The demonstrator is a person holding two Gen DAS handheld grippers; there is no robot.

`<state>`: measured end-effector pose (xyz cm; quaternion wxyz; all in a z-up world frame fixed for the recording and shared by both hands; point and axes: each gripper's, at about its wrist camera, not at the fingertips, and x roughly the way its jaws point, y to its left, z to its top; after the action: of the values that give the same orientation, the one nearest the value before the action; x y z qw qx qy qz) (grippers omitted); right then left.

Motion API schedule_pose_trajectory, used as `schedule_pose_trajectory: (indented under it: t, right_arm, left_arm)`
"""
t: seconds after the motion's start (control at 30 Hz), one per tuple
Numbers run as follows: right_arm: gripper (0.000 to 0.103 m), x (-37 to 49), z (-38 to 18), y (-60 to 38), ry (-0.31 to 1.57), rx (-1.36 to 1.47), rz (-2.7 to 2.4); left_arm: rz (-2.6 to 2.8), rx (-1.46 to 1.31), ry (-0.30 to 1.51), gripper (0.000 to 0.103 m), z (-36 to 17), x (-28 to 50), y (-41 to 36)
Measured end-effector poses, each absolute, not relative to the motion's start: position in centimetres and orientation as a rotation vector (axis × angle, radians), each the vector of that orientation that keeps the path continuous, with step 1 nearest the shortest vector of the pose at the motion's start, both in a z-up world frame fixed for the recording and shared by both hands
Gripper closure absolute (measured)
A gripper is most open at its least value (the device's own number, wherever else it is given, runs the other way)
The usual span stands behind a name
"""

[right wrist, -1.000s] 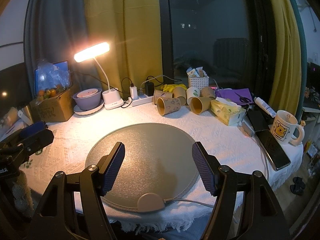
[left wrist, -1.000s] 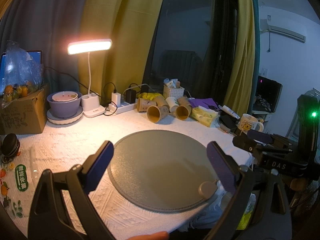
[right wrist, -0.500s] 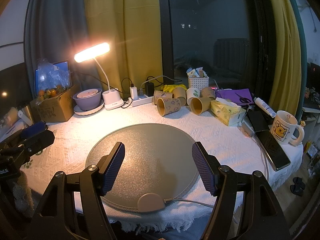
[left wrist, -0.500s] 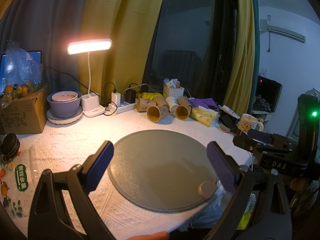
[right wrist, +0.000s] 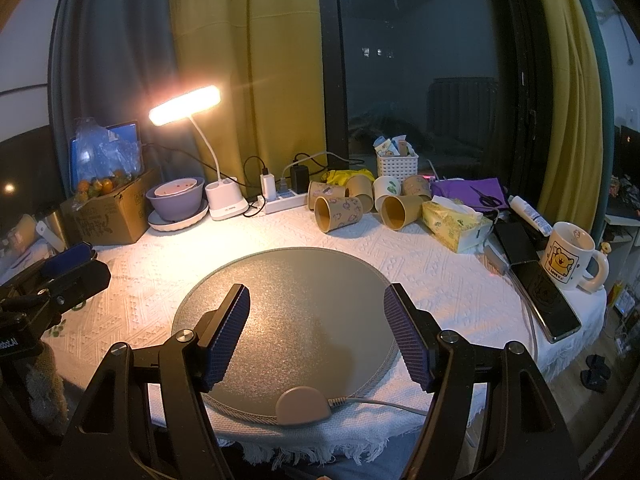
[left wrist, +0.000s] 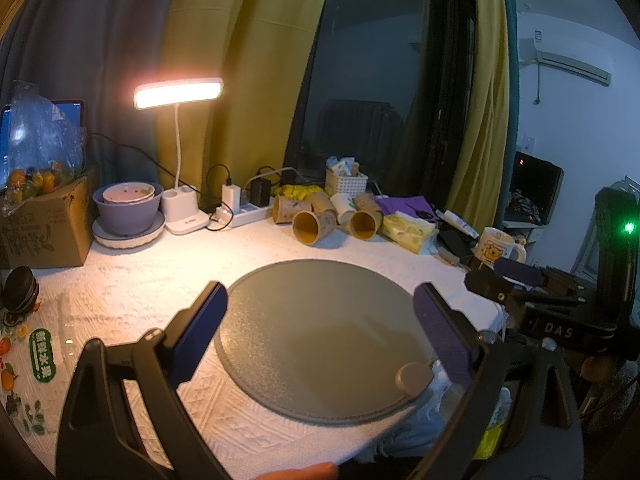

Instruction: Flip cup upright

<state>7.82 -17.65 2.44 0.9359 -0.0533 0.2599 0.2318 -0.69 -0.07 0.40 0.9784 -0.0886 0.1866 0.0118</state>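
Paper cups (right wrist: 338, 213), several: on their sides at table's far edge, mouths facing near, axes running near-far. Left gripper (left wrist: 320, 334) and right gripper (right wrist: 316, 334): jaws wide apart, empty, over near mat (right wrist: 296, 280). Right gripper judged nearer.

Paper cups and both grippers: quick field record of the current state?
paper cups: cluster lying on their sides at the back of the table, beside the power strip
front cups: two, open mouths facing the cameras
round mat: centre of the table, nothing standing on it
left gripper: open, holding nothing, over the mat's near edge
right gripper: open, holding nothing, over the mat
mug: upright, right edge of the table
task state: no cup grasped or upright yet
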Motion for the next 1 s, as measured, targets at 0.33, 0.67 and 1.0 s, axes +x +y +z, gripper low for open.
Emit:
schedule_pose_trajectory:
  t: [0.33,0.67,1.0]
  right_arm:
    - [0.03,7.8,2.6,-17.6,0.53,-0.109,0.474]
    - [0.03,7.8,2.6,-17.4,0.529,-0.111,0.479]
    - [0.03,10.3,2.2,-17.8,0.551,-0.115,0.461]
  left_arm:
    - [0.013,-0.173,0.366,0.008,0.5,-0.8,-0.5]
    - [0.003,-0.159,0.373,0.008,0.5,-0.2,-0.4]
    - [-0.025,-0.111,0.44,0.008,-0.8,3.8,-1.1]
